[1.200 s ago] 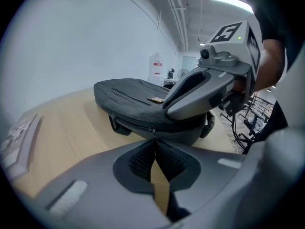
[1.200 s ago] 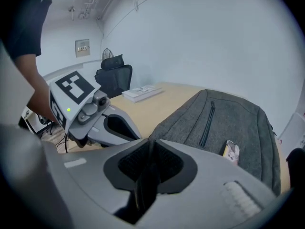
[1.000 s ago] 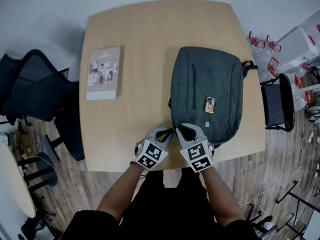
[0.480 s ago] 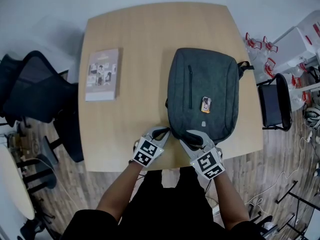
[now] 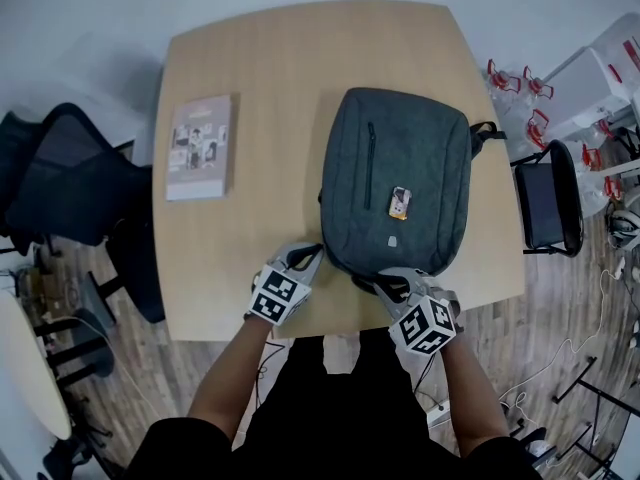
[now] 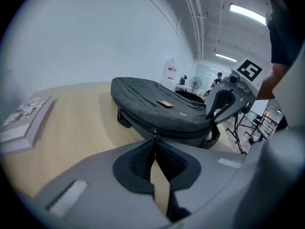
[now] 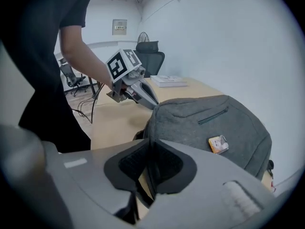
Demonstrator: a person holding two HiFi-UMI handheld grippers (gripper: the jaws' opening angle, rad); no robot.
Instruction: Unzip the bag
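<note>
A dark grey bag (image 5: 395,168) lies flat on the wooden table (image 5: 270,78), with a small orange tag (image 5: 399,202) on its front. My left gripper (image 5: 310,255) is at the bag's near left corner. In the left gripper view it (image 6: 153,144) is shut on the zipper pull (image 6: 153,131). My right gripper (image 5: 386,284) is at the bag's near edge, further right. Its jaws (image 7: 150,149) are closing, and a dark strip of the bag's edge is pinched between the pads. The zipper line along the near side is mostly hidden by the grippers.
A book (image 5: 200,146) lies on the table's left part. A black office chair (image 5: 60,178) stands to the left of the table and another chair (image 5: 550,203) to the right. Red-and-white items (image 5: 520,83) sit at the far right.
The two grippers have drawn apart along the bag's near edge: the right one went right, the left one slightly left. The bag sits a little further left in view.
</note>
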